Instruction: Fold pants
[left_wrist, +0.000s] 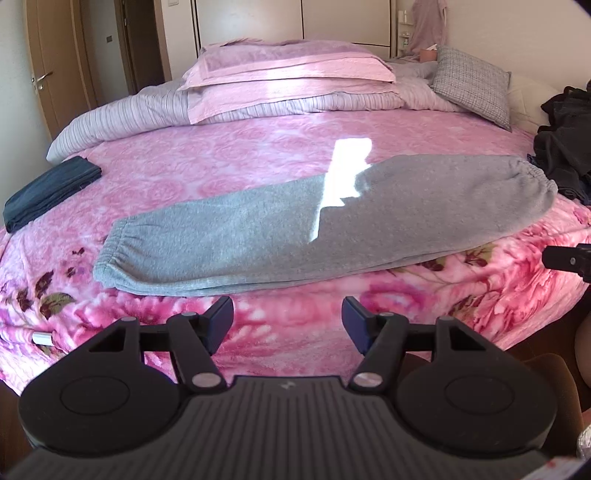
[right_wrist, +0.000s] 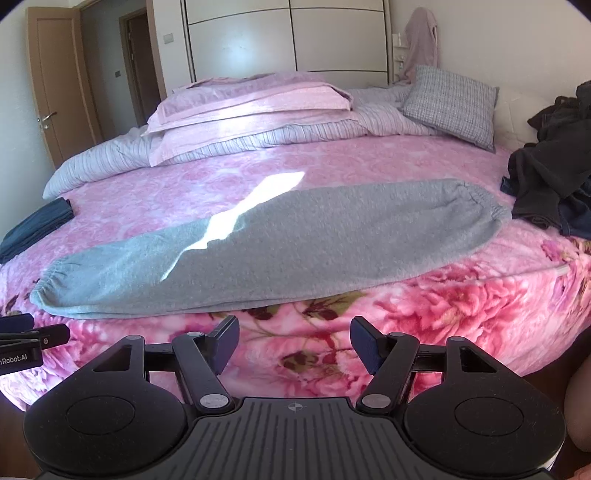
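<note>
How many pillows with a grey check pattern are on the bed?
1. The checked pillow leans at the head of the bed, far right, beside the striped duvet. Others may be hidden under the bedding.

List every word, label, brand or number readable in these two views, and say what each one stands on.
"nRobot.AI": white letters on the body of the left gripper, at the left edge of the right wrist view; the start of the word is cut off by the frame.
A small emblem on the ribbed housing of each gripper: a symbol, no letters.
No readable text on the grey pants, the pink blanket or the wardrobe.
</note>
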